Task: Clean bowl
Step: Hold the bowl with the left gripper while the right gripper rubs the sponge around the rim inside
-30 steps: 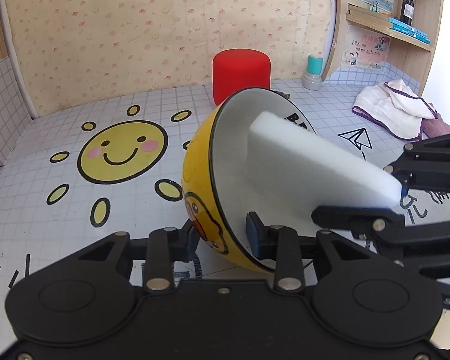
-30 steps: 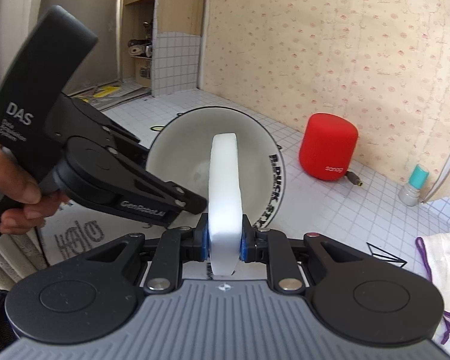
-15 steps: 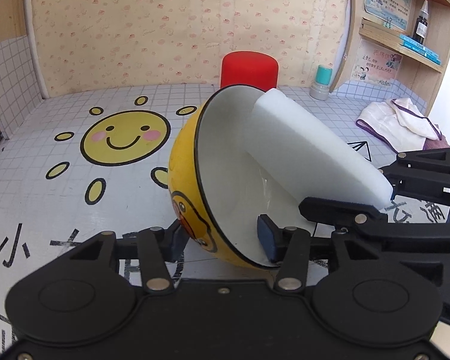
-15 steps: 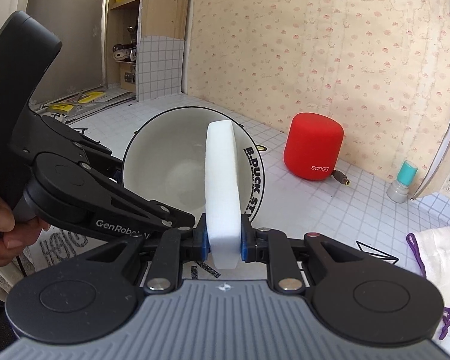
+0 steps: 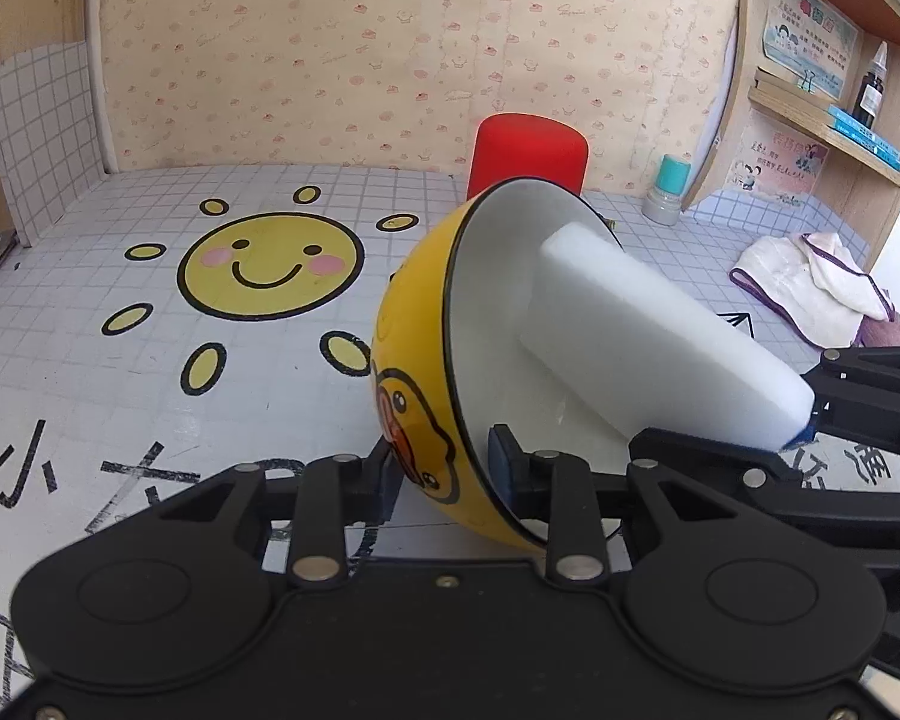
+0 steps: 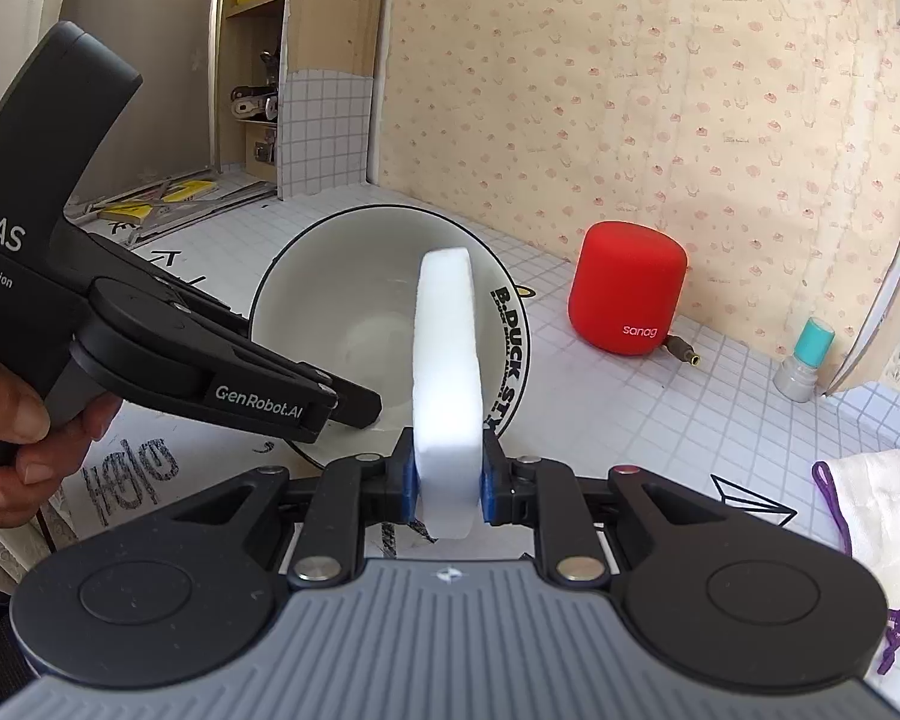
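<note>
A yellow bowl [image 5: 414, 372] with a duck print and a white inside [image 6: 342, 312] is tipped on its side, mouth toward the right gripper. My left gripper [image 5: 444, 462] has the bowl's lower rim between its jaws, one finger outside and one pad inside. The jaws are closing and the pads press on the wall. My right gripper [image 6: 450, 480] is shut on a white sponge block [image 6: 447, 360], whose far end reaches into the bowl. In the left wrist view the sponge [image 5: 648, 336] slants into the bowl from the right.
A red cylindrical speaker [image 6: 627, 285] stands behind the bowl by the wall. A small teal-capped bottle [image 6: 804, 366] and a white cloth [image 5: 810, 288] lie to the right under a wooden shelf [image 5: 828, 126]. A person's hand [image 6: 24, 432] grips the left tool's handle.
The left jaws widened briefly around the bowl's rim, then narrowed onto it again, and the bowl rolled slightly in the grip. The sponge stayed inside the bowl.
</note>
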{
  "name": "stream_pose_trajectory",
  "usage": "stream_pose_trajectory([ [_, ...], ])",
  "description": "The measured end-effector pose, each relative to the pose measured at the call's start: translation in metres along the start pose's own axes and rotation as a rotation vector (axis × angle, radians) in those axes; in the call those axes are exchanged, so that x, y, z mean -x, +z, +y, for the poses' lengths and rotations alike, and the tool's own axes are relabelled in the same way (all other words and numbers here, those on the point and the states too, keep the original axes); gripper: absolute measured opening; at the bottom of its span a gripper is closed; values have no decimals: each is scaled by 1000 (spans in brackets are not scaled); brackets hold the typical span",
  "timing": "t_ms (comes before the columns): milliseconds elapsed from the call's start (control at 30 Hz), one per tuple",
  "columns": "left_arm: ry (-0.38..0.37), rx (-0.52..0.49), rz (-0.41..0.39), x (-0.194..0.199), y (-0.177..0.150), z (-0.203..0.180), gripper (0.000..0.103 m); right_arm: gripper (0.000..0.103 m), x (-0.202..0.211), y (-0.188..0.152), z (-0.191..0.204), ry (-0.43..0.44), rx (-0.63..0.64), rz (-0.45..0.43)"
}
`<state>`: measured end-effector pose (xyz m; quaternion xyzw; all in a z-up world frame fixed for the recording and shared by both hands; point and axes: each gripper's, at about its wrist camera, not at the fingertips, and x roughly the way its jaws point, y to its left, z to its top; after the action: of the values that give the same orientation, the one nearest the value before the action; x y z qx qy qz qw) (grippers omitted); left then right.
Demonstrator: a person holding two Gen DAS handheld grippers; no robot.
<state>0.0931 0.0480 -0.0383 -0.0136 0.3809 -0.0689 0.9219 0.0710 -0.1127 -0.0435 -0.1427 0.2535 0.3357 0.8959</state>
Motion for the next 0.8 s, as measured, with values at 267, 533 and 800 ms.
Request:
stream_pose_trajectory([
  [267,-28,-120,26,5,3,-1,32,23,9,1,2,14,-3,-22],
  [533,-39,-124,34,6,4,0,32,23,5,1,9,37,-5,-30],
  [800,-43,-119,35,5,5,2,32,22,3,2,12,77,17,-9],
])
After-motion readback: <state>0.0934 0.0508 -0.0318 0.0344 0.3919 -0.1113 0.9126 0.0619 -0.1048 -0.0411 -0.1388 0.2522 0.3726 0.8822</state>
